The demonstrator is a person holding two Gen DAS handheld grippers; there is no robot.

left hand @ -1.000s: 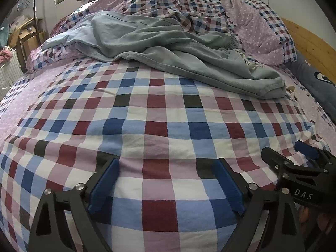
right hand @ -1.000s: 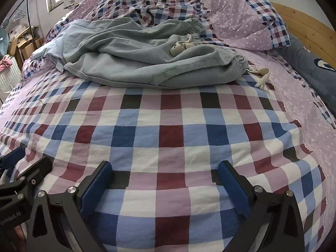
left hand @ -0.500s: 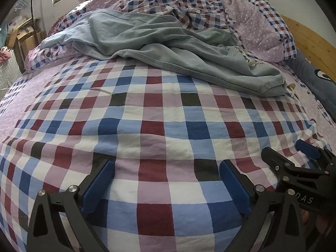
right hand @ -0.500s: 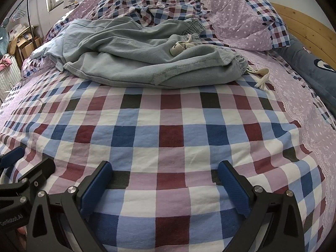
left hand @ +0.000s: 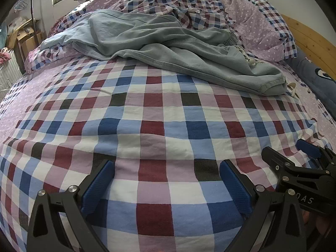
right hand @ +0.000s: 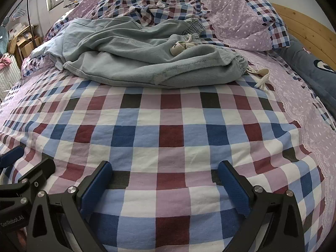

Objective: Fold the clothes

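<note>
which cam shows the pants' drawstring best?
Right wrist: the cream drawstring lies in full view on the bedspread beside the grey pants. Left wrist shows only a short end past the pants' edge.

we see a bed (left hand: 159, 126) covered by a checked sheet (right hand: 168, 134) in red, blue, white and lilac squares, with a lilac dotted, lace-edged border along its right side. on it, toward the far end, lies a crumpled pair of grey-blue sweatpants (right hand: 142, 63) (left hand: 168, 50), the elastic waistband to the right and a cream drawstring (right hand: 261, 76) trailing onto the sheet just beside it. behind them we find a bunched checked duvet (right hand: 147, 2), a lilac dotted pillow (right hand: 237, 23) and, along the right edge, a dark blue cushion (right hand: 310, 63) by the wooden headboard (right hand: 310, 27).
</note>
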